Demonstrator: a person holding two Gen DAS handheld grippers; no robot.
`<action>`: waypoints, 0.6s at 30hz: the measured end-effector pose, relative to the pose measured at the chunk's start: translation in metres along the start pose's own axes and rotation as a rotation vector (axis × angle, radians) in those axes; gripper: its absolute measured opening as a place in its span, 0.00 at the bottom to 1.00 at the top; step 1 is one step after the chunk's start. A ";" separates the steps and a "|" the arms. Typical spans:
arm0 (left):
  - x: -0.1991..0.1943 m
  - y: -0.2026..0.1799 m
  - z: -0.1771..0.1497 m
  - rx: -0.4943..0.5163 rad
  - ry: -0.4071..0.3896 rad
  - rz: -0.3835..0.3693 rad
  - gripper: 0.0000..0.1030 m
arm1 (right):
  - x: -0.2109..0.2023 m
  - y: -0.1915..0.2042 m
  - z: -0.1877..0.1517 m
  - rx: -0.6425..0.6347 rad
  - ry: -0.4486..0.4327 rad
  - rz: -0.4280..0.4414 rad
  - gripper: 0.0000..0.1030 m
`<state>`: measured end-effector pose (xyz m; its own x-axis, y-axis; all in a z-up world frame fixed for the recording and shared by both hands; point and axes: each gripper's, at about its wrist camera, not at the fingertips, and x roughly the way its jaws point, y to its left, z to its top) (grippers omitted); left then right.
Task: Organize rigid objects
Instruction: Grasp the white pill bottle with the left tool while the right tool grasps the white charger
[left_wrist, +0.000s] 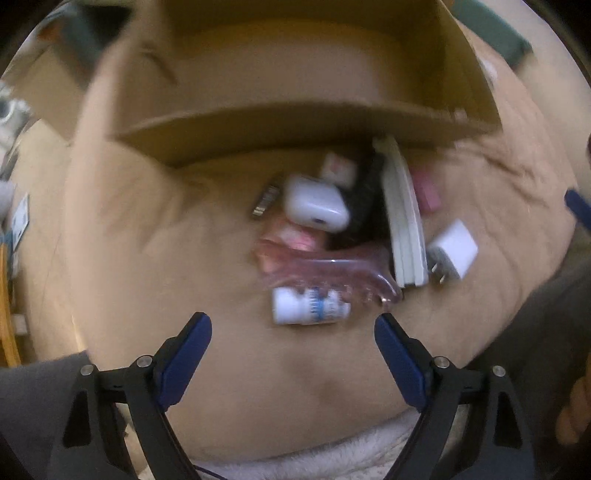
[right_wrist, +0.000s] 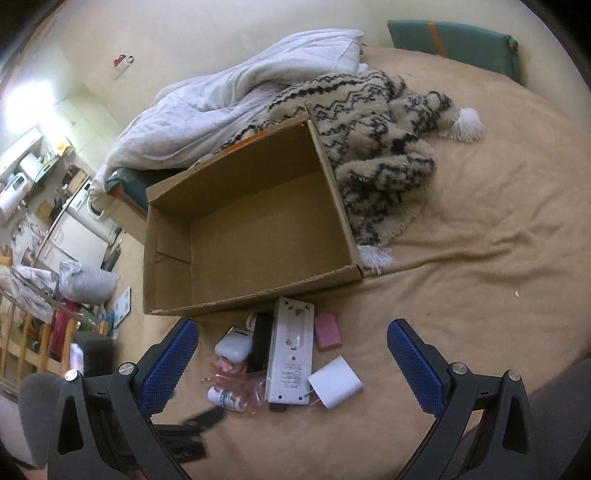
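On the bed (right_wrist: 480, 229), under a tan sheet: open cardboard box (right_wrist: 251, 225), nothing inside, near wall facing both cameras. Just in front of that wall, a small heap of rigid things. White earbud case (left_wrist: 316, 205) at the heap's left, beside a black block (right_wrist: 260, 347); long white flat device (right_wrist: 290, 354) lying lengthwise from the box wall toward the cameras, label side up in the right wrist view; pink eraser-like block (right_wrist: 327, 331) just right of it; white plug adapter (right_wrist: 335, 386) with prongs showing, at the near right, touching or nearly touching the flat device. Small white bottle (left_wrist: 310, 306) with blue label on its side at the near edge, against a clear pinkish plastic bag (left_wrist: 325, 266). Small silver metal piece (left_wrist: 264, 201) left of the earbud case; too blurred to identify. Left gripper (left_wrist: 293, 326) spread wide, holding nothing, low over the sheet just short of the bottle. Right gripper (right_wrist: 291, 339) likewise spread wide, holding nothing, higher above the heap. Behind the box, a patterned fuzzy blanket (right_wrist: 380, 147) and a white duvet (right_wrist: 221, 96); green cushion (right_wrist: 454, 44) at the far edge.
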<state>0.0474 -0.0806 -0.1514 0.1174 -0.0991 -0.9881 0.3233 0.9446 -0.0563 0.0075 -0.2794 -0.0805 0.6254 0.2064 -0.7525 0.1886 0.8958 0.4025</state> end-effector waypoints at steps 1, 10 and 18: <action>0.005 -0.004 0.001 0.015 0.005 0.010 0.86 | 0.000 0.000 -0.001 -0.002 0.004 -0.001 1.00; 0.014 -0.006 -0.001 0.010 0.020 -0.028 0.83 | 0.070 -0.007 -0.004 -0.121 0.398 -0.104 1.00; 0.020 -0.008 -0.007 0.019 0.041 -0.046 0.82 | 0.114 0.007 -0.016 -0.357 0.614 -0.149 0.82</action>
<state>0.0408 -0.0885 -0.1721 0.0634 -0.1292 -0.9896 0.3456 0.9331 -0.0997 0.0679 -0.2428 -0.1718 0.0543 0.1623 -0.9852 -0.0861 0.9838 0.1573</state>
